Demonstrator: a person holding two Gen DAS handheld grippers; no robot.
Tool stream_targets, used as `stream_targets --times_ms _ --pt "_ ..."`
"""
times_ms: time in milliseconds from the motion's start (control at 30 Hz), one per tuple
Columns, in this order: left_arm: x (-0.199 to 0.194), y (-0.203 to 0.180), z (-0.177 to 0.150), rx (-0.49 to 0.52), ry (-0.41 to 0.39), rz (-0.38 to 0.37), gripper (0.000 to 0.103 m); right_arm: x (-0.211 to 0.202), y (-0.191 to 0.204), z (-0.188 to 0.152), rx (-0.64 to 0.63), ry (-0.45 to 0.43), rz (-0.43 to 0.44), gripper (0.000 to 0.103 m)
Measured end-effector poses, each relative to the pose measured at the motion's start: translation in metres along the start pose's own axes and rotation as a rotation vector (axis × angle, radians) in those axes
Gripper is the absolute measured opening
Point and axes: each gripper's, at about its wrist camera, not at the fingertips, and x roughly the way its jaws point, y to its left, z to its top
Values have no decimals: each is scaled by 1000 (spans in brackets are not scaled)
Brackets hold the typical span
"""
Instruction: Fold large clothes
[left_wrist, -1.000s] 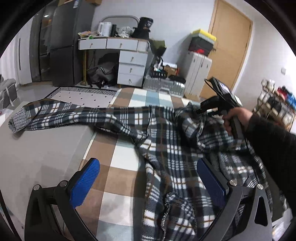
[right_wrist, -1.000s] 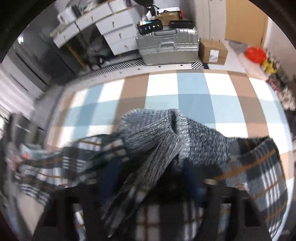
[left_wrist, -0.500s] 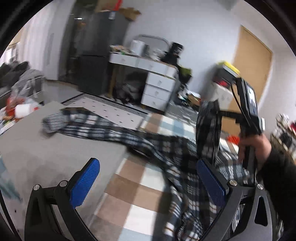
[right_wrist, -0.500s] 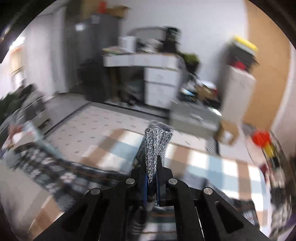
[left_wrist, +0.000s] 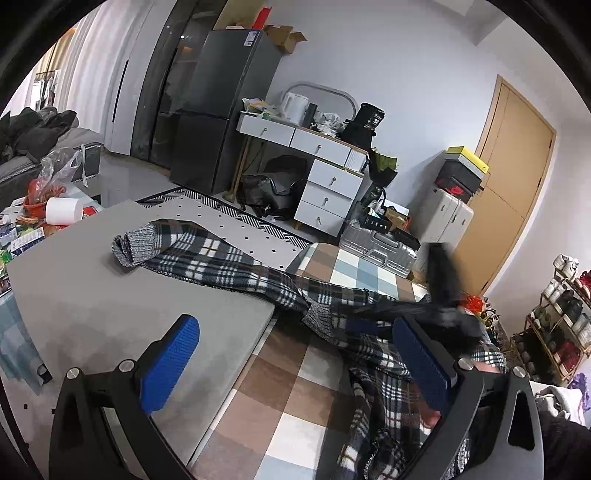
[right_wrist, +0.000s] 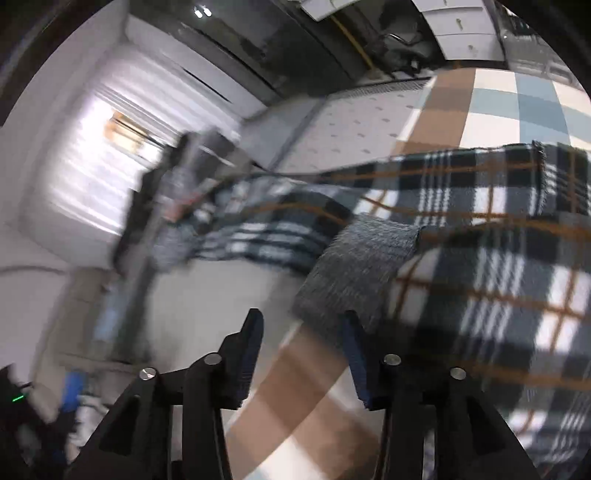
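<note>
A large plaid garment (left_wrist: 236, 266) lies across a grey surface (left_wrist: 92, 306) and a checked blanket (left_wrist: 295, 373). One sleeve stretches left and ends in a grey knit cuff (left_wrist: 133, 243). A second grey cuff (left_wrist: 321, 317) rests on the plaid cloth near the middle. My left gripper (left_wrist: 295, 354) hovers open above the grey surface's edge, holding nothing. My right gripper (right_wrist: 303, 343) is opening. Only blanket shows between its pads, and the grey cuff (right_wrist: 362, 266) lies just past its right fingertip. The right wrist view is motion-blurred.
A white desk with drawers (left_wrist: 325, 177) and a black fridge (left_wrist: 221, 110) stand at the back. A silver suitcase (left_wrist: 380, 251) sits beyond the blanket. Clutter with a white roll (left_wrist: 62, 210) is at the left, a shoe rack (left_wrist: 561, 325) at the right.
The right gripper held the grey cuff up, shut on it, then swung down and let it go; the cuff now lies on the plaid cloth. The left view turned left and rose.
</note>
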Motion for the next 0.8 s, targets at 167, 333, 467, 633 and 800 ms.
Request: stream_targets --times_ms 167,333,467,633,800 --pt "-6 -3 -2 11 -12 -3 102 -107 -41 -2 52 -190 -173 87" --pt "-11 -13 -6 57 -31 17 102 -201 -150 -29 340 -231 -483 86" --pt "-10 -23 -11 95 -39 50 102 -237 -210 -66 514 -204 -636 78" --pt "-5 -33 -16 138 -24 79 102 -270 -246 -101 588 -266 -604 0" --pt "-5 -45 -21 186 -32 113 102 -276 -250 -104 528 -245 -629 0"
